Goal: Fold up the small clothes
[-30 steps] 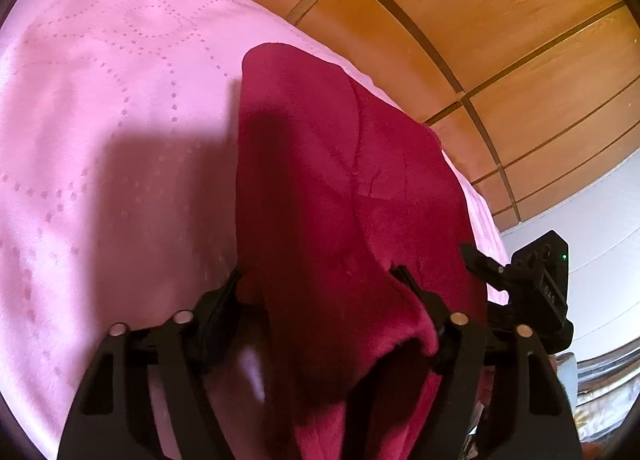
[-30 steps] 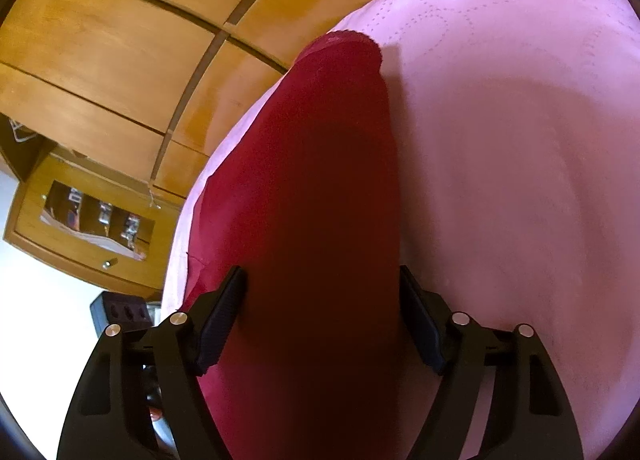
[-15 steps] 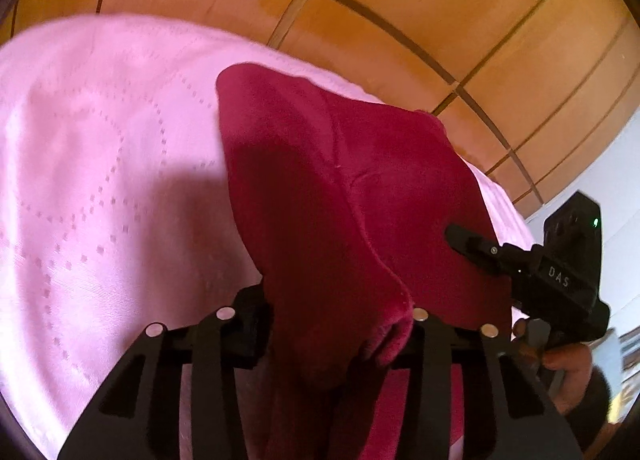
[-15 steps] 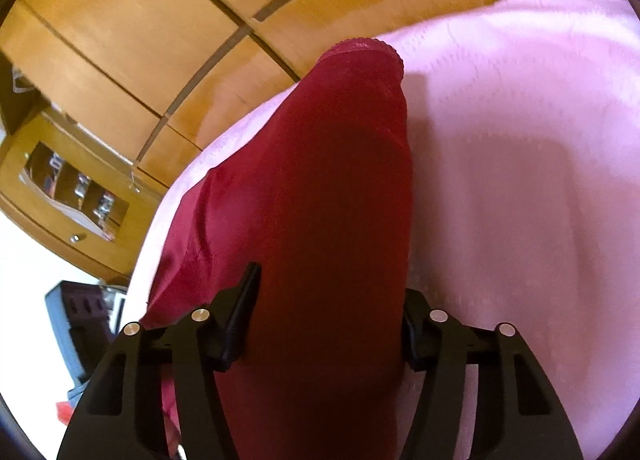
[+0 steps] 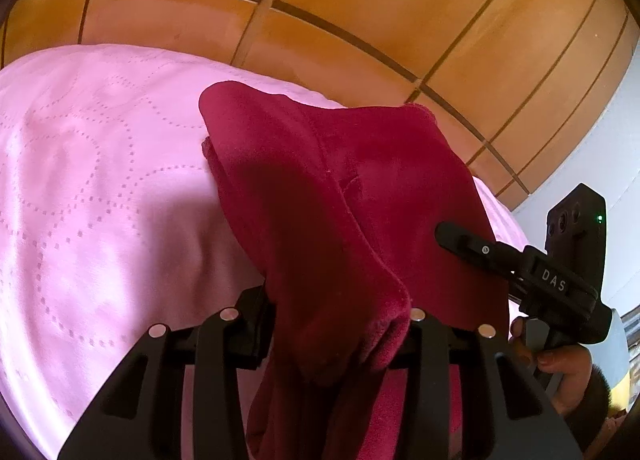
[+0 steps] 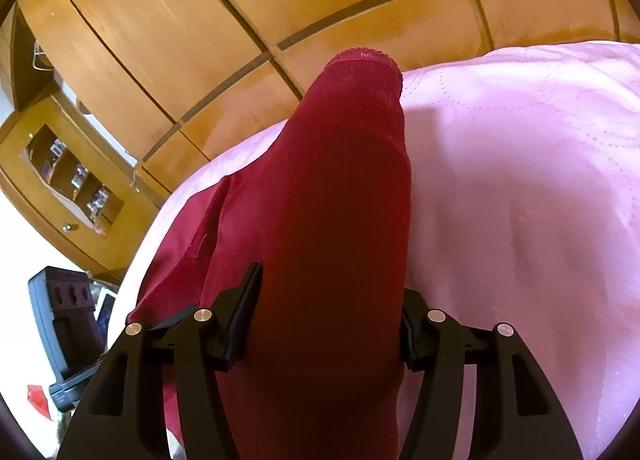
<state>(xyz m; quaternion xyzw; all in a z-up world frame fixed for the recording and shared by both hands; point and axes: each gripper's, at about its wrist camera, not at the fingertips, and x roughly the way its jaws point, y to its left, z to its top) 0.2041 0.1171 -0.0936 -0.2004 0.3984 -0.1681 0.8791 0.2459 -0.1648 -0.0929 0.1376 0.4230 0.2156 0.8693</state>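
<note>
A dark red fleece garment (image 5: pixel 340 188) lies stretched over the pink quilted bedspread (image 5: pixel 100 200), its near edge lifted. My left gripper (image 5: pixel 340 320) is shut on the garment's near edge, with cloth bunched between the fingers. My right gripper (image 6: pixel 324 312) is shut on another part of the same garment (image 6: pixel 332 200), which runs away from it to a scalloped hem at the far end. The right gripper (image 5: pixel 472 248) also shows in the left wrist view at the right, held by a hand. The fingertips of both grippers are hidden by cloth.
A wooden panelled wall (image 5: pixel 360 20) rises behind the bed. A wooden shelf unit with small items (image 6: pixel 72 176) stands at the left in the right wrist view. The bedspread's edge (image 6: pixel 152 228) falls away on that side.
Both grippers have closed in on the garment and lifted and pulled its near edge back, so more of the wooden wall shows and the cloth hangs tauter.
</note>
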